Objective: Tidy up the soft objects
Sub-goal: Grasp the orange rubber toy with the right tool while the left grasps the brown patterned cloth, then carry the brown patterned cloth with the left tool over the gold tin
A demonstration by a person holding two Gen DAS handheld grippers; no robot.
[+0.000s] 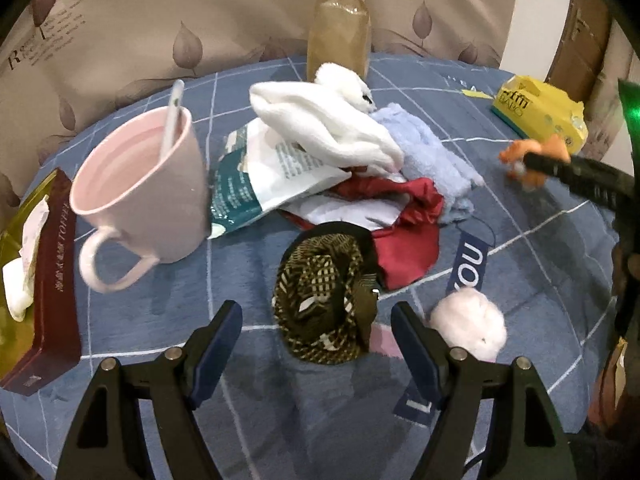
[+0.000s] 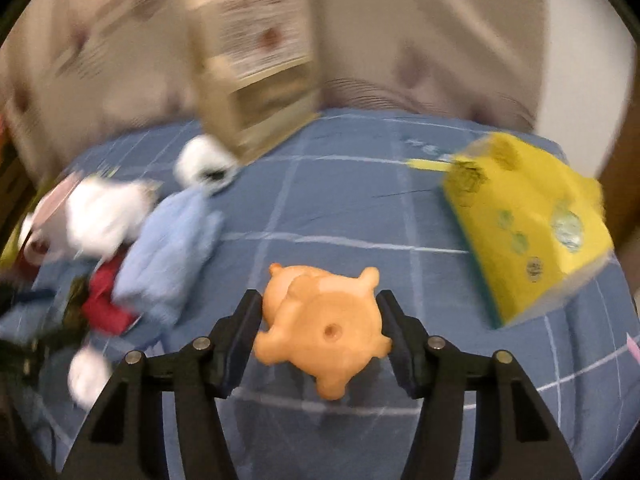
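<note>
The right gripper (image 2: 318, 334) is clamped on an orange rubbery animal toy (image 2: 320, 324), held above the blue checked cloth (image 2: 340, 208) on the bench, with a yellow tissue pack (image 2: 528, 232) off to its right. The left gripper (image 1: 316, 344) hangs spread wide over a coiled brown patterned fabric piece (image 1: 324, 300). Crowding around that are a pink fluffy ball (image 1: 470, 322), a red cloth (image 1: 404, 236), a white towel (image 1: 324, 120) and a big pink mug (image 1: 140, 192).

warm, dim indoor light. the left wrist view is mostly sharp, edges bowed by fisheye, soft shadows beneath the jaws. the right wrist view is motion-smeared beyond the jaws, worst far left; corners vignette black.
</note>
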